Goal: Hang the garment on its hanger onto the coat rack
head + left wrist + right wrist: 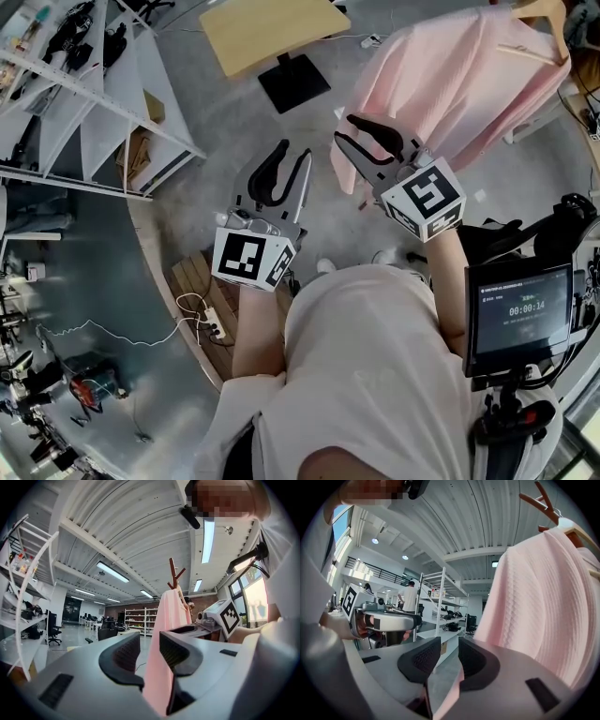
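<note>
"Two tools, head view?"
"Left tool (286, 169) and right tool (361, 136), jaws narrowly apart, empty; pink garment (459, 84) on its hanger (544, 28) just beyond the right."
"Left gripper view?"
"Garment hangs long-axis vertical under the coat rack (174, 576)."
"Right gripper view?"
"Shoulder up at the hanger, fabric falling downward."

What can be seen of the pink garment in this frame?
The pink garment is a soft, waffle-textured top draped over a wooden hanger, which hangs at the pegs of the brown coat rack. It is spread wide, with its folds falling downward. The right claw, jaws apart, is by the garment's lower edge; whether it touches the fabric is unclear. The left claw, also open, is apart from it.
</note>
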A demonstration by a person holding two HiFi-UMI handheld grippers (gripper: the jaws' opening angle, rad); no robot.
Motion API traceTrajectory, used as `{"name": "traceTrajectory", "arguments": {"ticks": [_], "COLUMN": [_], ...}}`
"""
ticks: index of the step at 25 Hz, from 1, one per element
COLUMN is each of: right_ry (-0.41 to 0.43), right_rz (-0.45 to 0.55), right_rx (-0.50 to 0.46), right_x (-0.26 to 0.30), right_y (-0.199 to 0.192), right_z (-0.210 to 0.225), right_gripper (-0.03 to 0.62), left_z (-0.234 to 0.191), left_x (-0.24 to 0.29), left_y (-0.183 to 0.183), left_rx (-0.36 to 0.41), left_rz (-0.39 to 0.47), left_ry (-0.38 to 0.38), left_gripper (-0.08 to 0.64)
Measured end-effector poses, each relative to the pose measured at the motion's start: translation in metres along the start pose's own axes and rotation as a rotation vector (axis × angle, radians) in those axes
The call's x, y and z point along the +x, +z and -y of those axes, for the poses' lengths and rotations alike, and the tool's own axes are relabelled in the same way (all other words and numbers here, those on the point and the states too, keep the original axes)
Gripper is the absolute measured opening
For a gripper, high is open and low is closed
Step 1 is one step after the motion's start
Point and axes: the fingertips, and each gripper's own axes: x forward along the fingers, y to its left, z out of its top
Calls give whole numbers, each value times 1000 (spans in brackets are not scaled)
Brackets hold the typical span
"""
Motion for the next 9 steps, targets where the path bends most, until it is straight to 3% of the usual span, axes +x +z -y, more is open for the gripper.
{"name": "traceTrajectory", "arguments": {"ticks": [9], "right_ry": [22], "right_rz": [-16], "right_rx": [-7], "right_x": [-4], "right_y": [-14], "right_z": [-12], "right_gripper": [126], "left_z": [4], "left_x": [-2], "left_y": [-17], "left_rx": [13], "left_rz": [-51], "left_ry": [-8], "left_gripper": [105]}}
